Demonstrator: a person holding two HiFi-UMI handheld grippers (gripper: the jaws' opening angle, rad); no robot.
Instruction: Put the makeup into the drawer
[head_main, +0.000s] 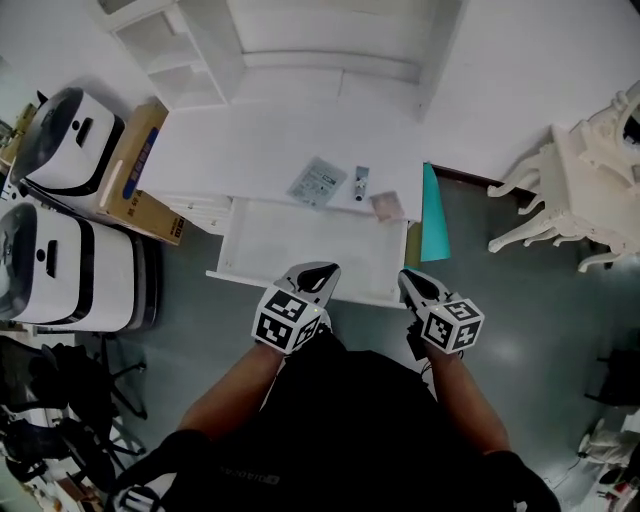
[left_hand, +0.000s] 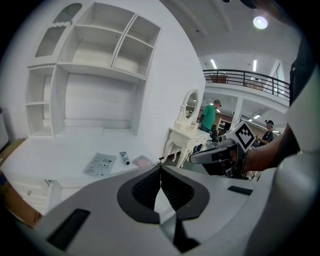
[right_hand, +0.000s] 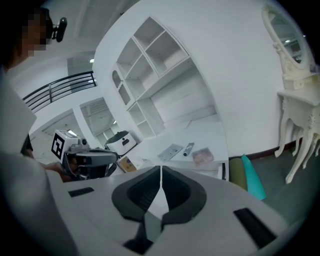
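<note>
Three makeup items lie on the white desk top (head_main: 250, 150): a grey flat packet (head_main: 317, 181), a small tube (head_main: 361, 183) and a pink sachet (head_main: 386, 206). Below them the white drawer (head_main: 290, 245) stands pulled out. My left gripper (head_main: 322, 270) hangs over the drawer's front edge, shut with nothing between its jaws. My right gripper (head_main: 408, 278) is at the drawer's right front corner, also shut and not holding anything. The left gripper view shows the packet (left_hand: 100, 163), tube (left_hand: 124, 158) and sachet (left_hand: 142, 161) ahead. In the right gripper view they lie further off: packet (right_hand: 170, 151), tube (right_hand: 188, 149), sachet (right_hand: 202, 156).
A shelf unit (head_main: 190, 50) rises at the desk's back left. Two white machines (head_main: 70, 140) (head_main: 60, 265) and a cardboard box (head_main: 140, 175) stand left of the desk. A teal board (head_main: 434, 215) leans at its right side. An ornate white dressing table (head_main: 590, 190) is far right.
</note>
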